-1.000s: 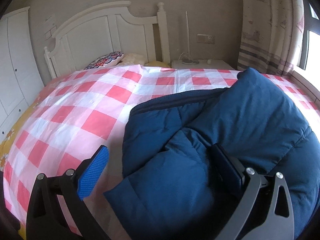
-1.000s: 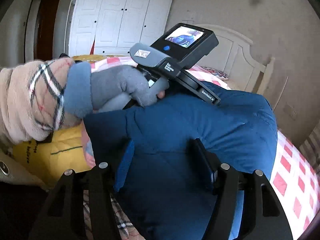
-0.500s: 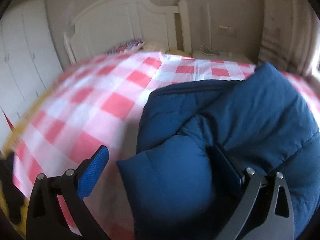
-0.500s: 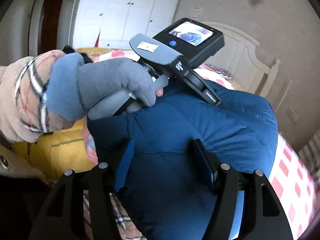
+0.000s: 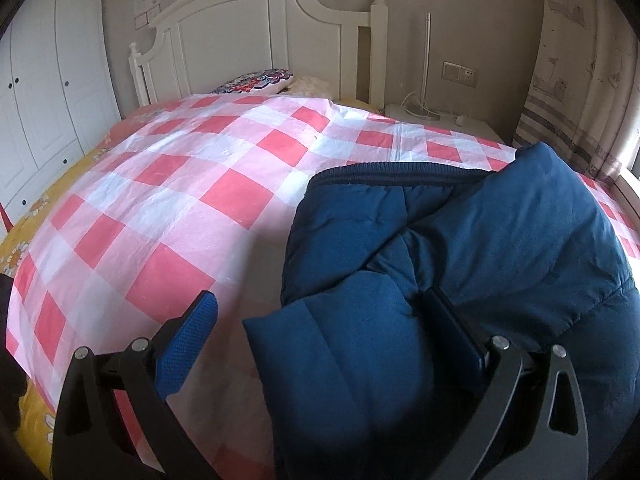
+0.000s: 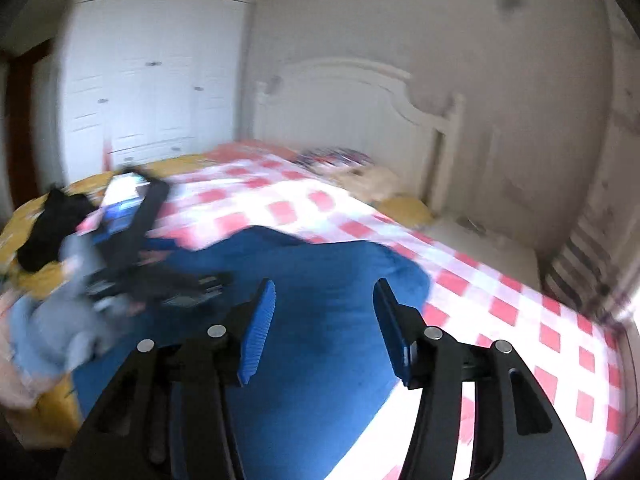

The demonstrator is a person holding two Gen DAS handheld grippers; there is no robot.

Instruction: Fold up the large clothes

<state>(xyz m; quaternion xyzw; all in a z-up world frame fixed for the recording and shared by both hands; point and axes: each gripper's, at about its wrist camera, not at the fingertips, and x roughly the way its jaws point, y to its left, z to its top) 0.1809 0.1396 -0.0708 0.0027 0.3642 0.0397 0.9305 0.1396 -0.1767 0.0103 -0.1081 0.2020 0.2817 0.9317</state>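
A dark blue padded jacket [image 5: 460, 248] lies bunched on the right of the red-and-white checked sheet [image 5: 180, 200]. My left gripper [image 5: 320, 324] is open wide. Its right finger [image 5: 452, 320] rests against a jacket fold, and its left pad [image 5: 188, 344] hangs free over the sheet. In the blurred right wrist view the jacket [image 6: 320, 264] lies below my right gripper [image 6: 324, 312]. That gripper's jaws are closing with nothing between them. A grey-gloved hand [image 6: 80, 280] holds the left gripper at the jacket's left edge.
A white headboard [image 5: 248, 40] and a patterned pillow [image 5: 256, 80] are at the far end. A white wardrobe [image 5: 48, 100] stands left, a nightstand [image 5: 440, 120] and curtain [image 5: 568, 80] right. A black garment [image 6: 48, 224] lies on the yellow bedding.
My right gripper has pulled up and away from the jacket, which was between its fingers, and the fingers have come closer together. The left gripper has rolled slightly but stays at the same fold.
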